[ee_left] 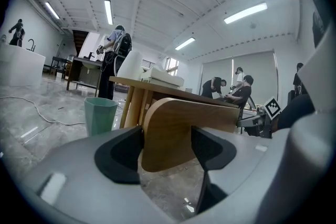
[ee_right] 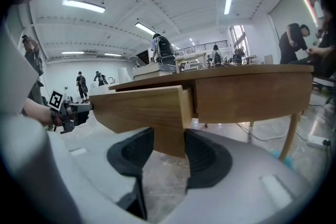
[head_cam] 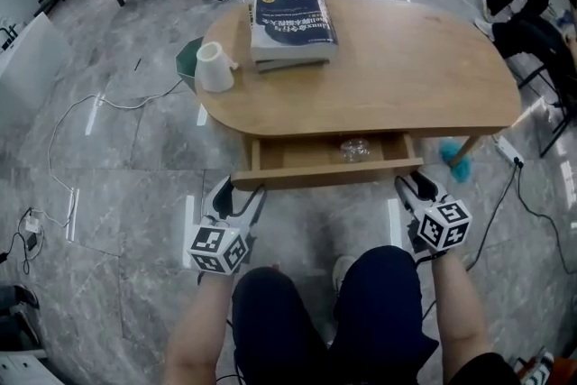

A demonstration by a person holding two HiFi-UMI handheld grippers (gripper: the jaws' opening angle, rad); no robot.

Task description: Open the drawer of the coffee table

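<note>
The oval wooden coffee table (head_cam: 406, 59) has its drawer (head_cam: 297, 153) pulled partly out toward me. A small clear object (head_cam: 354, 149) lies inside it. My left gripper (head_cam: 240, 194) sits at the left end of the drawer front (head_cam: 326, 173). The right gripper (head_cam: 408, 186) is at the drawer front's right end. In the left gripper view the rounded end of the drawer front (ee_left: 184, 123) fills the gap of the left gripper (ee_left: 167, 147). In the right gripper view the drawer front (ee_right: 142, 107) is pinched in the right gripper (ee_right: 169, 149).
A stack of books (head_cam: 291, 21) and a white cup (head_cam: 213, 68) rest on the tabletop. A green bin (head_cam: 188, 59) stands by the table's far left. A blue object (head_cam: 453, 151), a power strip (head_cam: 507, 149) and cables lie on the floor. My knees are just below the drawer.
</note>
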